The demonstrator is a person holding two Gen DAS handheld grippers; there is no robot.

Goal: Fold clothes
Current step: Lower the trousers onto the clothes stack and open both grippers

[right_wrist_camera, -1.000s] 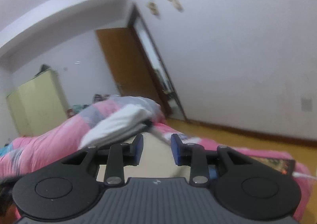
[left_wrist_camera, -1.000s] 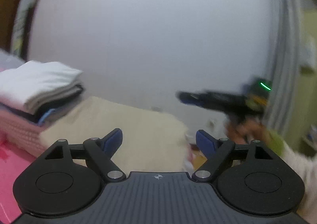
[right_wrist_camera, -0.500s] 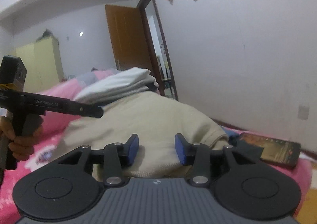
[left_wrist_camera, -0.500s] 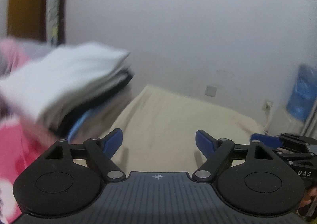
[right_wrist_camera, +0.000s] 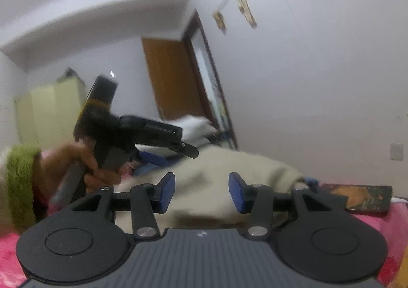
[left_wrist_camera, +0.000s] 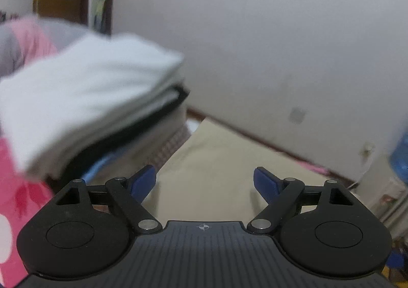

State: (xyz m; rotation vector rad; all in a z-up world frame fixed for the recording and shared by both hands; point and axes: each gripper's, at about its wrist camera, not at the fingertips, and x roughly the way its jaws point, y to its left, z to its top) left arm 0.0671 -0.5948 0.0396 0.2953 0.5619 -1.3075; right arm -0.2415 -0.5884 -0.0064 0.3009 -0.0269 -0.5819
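On the pink bed (right_wrist_camera: 397,214), a beige garment (right_wrist_camera: 229,168) is spread beside folded clothes (left_wrist_camera: 84,99). Nothing is gripped: left gripper (left_wrist_camera: 204,183) released wide, right gripper (right_wrist_camera: 201,191) just opening above the garment.

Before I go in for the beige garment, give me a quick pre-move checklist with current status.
1. Left gripper open, nothing between its fingers: ok.
2. Right gripper open and empty; it has just been opening: ok.
3. Beige garment lies ahead of both grippers on the pink bedding: ok.
4. Garment flat and ready to fold: cannot tell, edges partly hidden.
5. Folded pile stands beside the garment, close to the left gripper: not ok, may get nudged.
6. Phone lies clear of the garment: cannot tell.
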